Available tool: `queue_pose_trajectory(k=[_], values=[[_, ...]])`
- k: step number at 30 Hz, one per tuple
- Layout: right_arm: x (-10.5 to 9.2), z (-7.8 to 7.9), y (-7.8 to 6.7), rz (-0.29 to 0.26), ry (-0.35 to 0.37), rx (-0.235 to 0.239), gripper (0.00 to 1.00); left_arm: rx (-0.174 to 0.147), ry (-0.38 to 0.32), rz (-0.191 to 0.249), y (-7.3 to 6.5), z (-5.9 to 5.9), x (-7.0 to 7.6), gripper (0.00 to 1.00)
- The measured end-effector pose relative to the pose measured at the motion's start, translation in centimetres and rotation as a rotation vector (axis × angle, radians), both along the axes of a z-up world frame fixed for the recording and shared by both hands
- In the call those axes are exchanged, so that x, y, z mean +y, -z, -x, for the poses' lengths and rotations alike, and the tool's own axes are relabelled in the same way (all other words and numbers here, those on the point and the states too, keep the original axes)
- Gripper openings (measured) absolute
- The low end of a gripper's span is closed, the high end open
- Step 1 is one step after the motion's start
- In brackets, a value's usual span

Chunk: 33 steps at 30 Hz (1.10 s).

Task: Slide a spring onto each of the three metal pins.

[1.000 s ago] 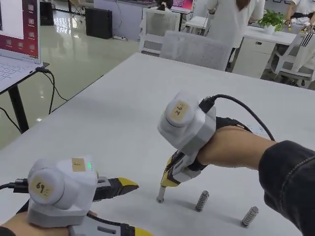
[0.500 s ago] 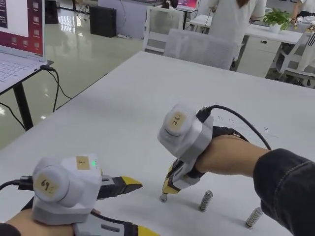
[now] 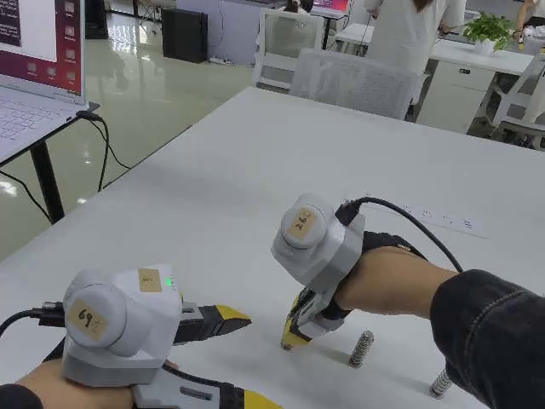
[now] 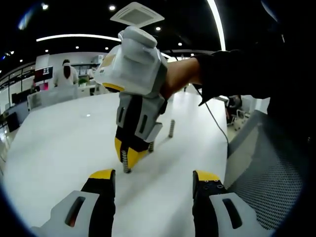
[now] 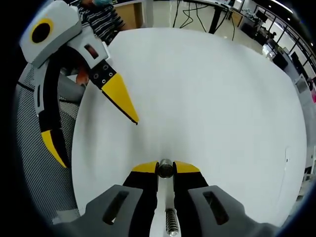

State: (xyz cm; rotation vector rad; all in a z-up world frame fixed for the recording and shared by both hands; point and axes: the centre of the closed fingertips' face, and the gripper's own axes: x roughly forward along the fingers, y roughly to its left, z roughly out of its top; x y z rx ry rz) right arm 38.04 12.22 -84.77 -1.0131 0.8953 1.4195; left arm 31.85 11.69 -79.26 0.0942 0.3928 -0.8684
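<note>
My right gripper points down at the white table, shut on a spring. Between its yellow tips in the right gripper view sits the round metal end of a pin, with the coil further back between the jaws. The spring's lower end reaches the table in the left gripper view. Two more springs stand upright on pins to the right, one near and one further out. My left gripper hovers low at the front left, open and holding nothing, aimed at the right gripper.
A laptop rests on a side stand beyond the table's left edge. Mesh chairs stand at the far edge, with people and desks behind. A cable trails from the right gripper. The table's front edge lies close under my left hand.
The right gripper has come down: the pin that showed below its tips is now covered by them. My head has moved a little. The left gripper stays where it was.
</note>
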Motion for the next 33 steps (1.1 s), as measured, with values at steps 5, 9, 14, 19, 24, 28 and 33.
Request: queue_pose_trajectory(k=[5, 9, 14, 19, 24, 28, 33], values=[[0.1, 0.1, 0.2, -0.004, 0.004, 0.004, 0.09, 0.002, -0.003, 0.001, 0.0, -0.1, 0.1, 0.58], [0.1, 0.1, 0.3, 0.003, 0.003, 0.004, 0.09, 0.002, -0.004, 0.000, 0.0, -0.1, 0.1, 0.58], [-0.1, 0.0, 0.3, 0.001, 0.007, 0.001, 0.13, 0.003, -0.004, -0.002, 0.1, 0.0, 0.1, 0.58], [-0.6, -0.2, 0.1, -0.001, 0.017, 0.000, 0.15, 0.005, -0.001, -0.006, 0.1, 0.0, 0.0, 0.59], [-1.4, -0.3, -0.2, -0.007, 0.030, -0.001, 0.18, 0.002, -0.002, -0.006, 0.0, 0.0, 0.0, 0.59], [-2.0, -0.4, -0.5, -0.018, 0.040, -0.005, 0.22, 0.001, -0.005, -0.008, 0.0, -0.1, 0.1, 0.59], [-3.0, -0.6, -0.6, -0.031, 0.061, -0.011, 0.26, -0.002, -0.006, -0.011, -0.1, -0.1, 0.1, 0.59]])
